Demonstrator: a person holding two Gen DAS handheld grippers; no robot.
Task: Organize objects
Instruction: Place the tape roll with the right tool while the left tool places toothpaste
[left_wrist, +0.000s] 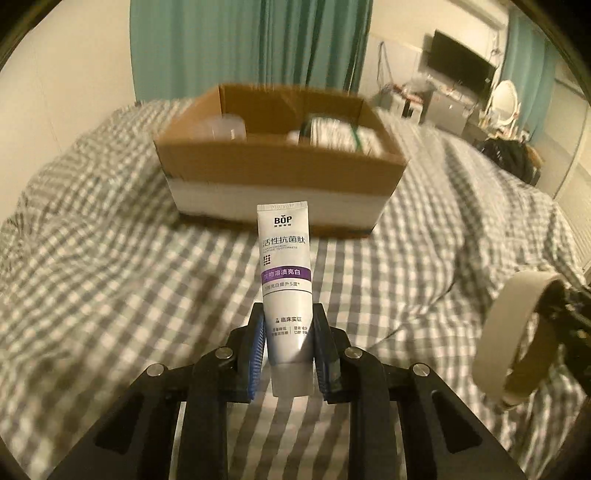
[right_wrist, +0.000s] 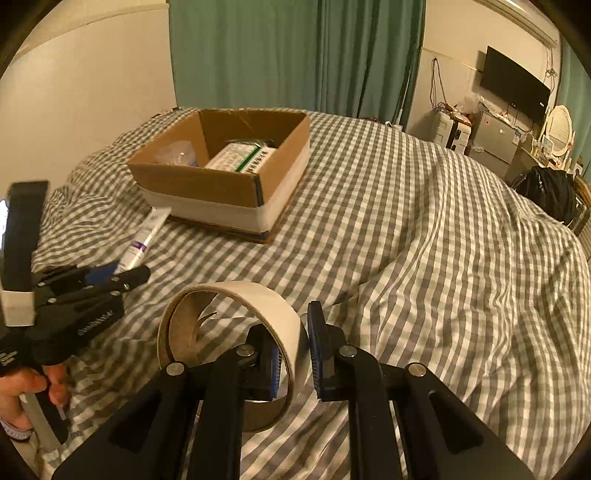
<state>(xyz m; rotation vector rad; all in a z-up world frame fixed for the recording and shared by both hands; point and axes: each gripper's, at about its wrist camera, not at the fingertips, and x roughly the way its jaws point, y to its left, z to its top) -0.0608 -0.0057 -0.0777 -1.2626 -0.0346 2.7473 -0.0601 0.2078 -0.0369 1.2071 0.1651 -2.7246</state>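
Both jaws clamped: toothpaste tube (left_wrist: 286, 280), tape roll (right_wrist: 236, 332).

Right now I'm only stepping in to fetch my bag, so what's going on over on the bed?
A person is tidying loose items into a cardboard box on the checked duvet. The left tongs are shut on a white toothpaste tube, held upright in front of the box. The right tongs hold a roll of tape by its wall, one finger inside the ring. The box already contains a green-and-white packet and something pale. Neither held item is in the box yet.
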